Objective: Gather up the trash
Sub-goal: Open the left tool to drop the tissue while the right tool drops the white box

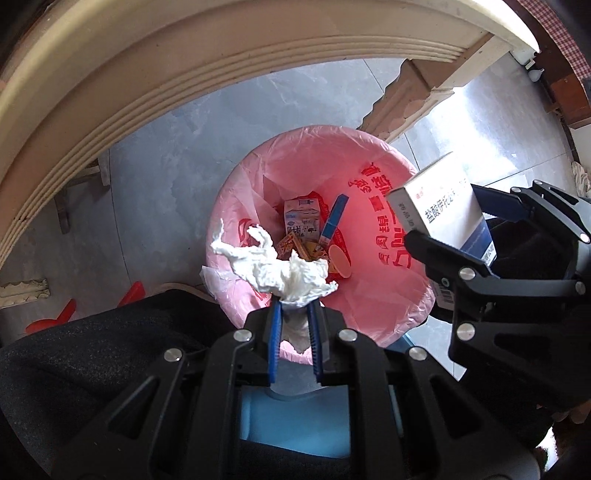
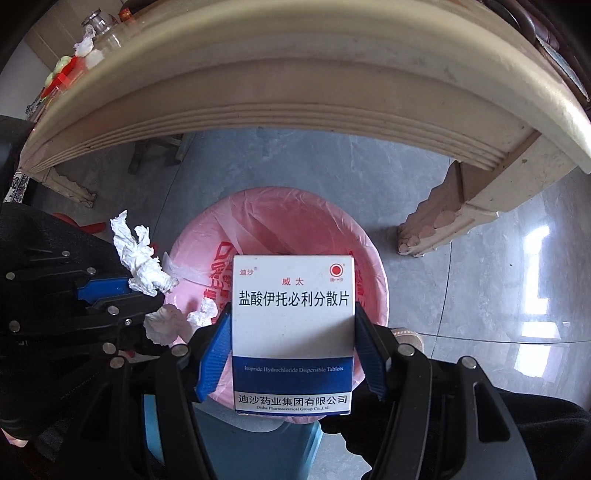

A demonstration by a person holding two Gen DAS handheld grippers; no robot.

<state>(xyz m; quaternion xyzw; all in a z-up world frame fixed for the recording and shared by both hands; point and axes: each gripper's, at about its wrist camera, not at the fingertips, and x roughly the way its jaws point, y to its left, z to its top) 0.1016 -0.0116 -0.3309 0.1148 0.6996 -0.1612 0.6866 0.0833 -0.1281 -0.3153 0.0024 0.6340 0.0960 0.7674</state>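
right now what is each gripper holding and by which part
Left gripper: crumpled tissue, pinched at its lower end. Right gripper: medicine box, clamped across its two side edges.

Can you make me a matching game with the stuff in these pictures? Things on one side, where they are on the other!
Things:
1. crumpled tissue
2. medicine box
3. milk carton
4. pink bag

Places:
A. lying at the bottom of the bin
B. pinched in the left gripper
C. lining the bin
D. clamped in the right gripper

Pairs: 1-B, 2-D, 3-A, 4-C

A cream table [image 2: 295, 85] stands over grey floor tiles [image 2: 480, 295], bottles [image 2: 99, 29] on top.
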